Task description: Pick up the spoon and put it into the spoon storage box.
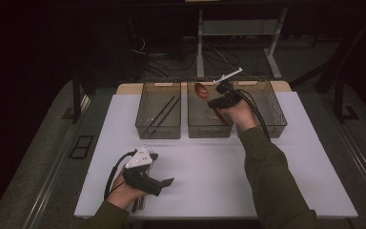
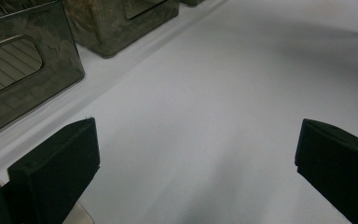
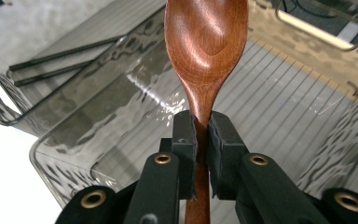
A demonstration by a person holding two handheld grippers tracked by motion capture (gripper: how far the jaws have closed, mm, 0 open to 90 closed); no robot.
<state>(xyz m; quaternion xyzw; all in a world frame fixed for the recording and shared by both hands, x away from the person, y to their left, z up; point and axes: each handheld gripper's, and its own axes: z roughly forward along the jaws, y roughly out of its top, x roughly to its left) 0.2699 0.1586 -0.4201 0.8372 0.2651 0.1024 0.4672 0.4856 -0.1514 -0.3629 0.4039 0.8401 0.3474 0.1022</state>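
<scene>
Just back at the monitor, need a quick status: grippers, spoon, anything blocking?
Right gripper shut on wooden spoon, over middle bin. Left gripper open, nothing between jaws, above the table. Nothing blocking.

Glossy wooden spoon [image 3: 206, 46], clear smoky plastic bin [image 3: 279, 121], matt white table [image 2: 223, 93]

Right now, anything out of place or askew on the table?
Nothing stands out. The three bins sit in a straight row, the chopsticks lie inside the left one, and the right hand-held gripper grips the wooden spoon squarely over the middle bin.
</scene>
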